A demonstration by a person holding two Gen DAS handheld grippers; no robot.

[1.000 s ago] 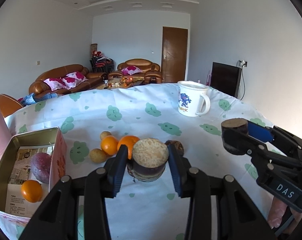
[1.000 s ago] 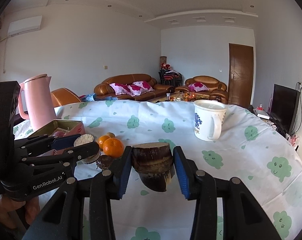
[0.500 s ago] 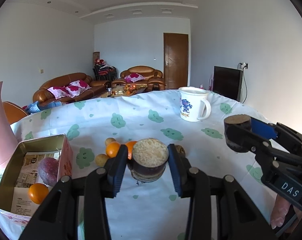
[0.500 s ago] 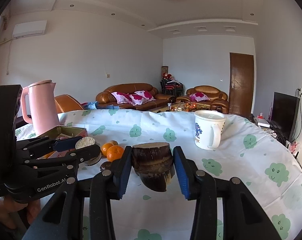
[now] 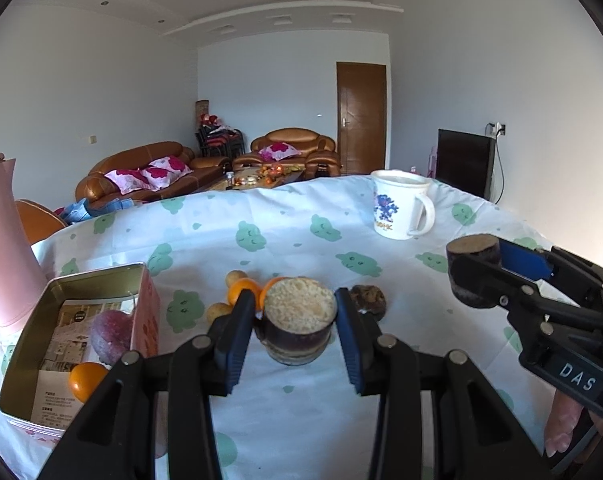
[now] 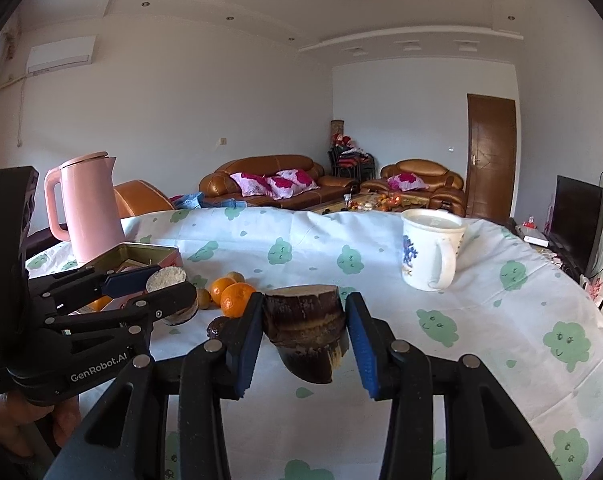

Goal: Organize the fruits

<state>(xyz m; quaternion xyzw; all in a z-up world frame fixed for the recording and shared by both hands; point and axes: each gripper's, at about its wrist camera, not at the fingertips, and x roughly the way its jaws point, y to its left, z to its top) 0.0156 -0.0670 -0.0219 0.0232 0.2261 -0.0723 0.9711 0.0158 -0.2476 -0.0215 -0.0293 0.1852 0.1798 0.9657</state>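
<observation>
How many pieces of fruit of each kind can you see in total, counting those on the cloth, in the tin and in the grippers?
Oranges: 3 (2 on the cloth, 1 in the tin)
Small yellow-brown fruits: 2
Purple fruit: 1
Dark wrinkled fruit: 1
Sugarcane pieces: 2
Total: 9

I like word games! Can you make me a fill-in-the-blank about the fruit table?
1. Each gripper holds a piece of ____.
2. The tin box holds an orange and a ____ fruit.
3. The kettle is ____.
4. The white mug stands ____ on the tablecloth.

Missing words: sugarcane; purple; pink; upright
</observation>
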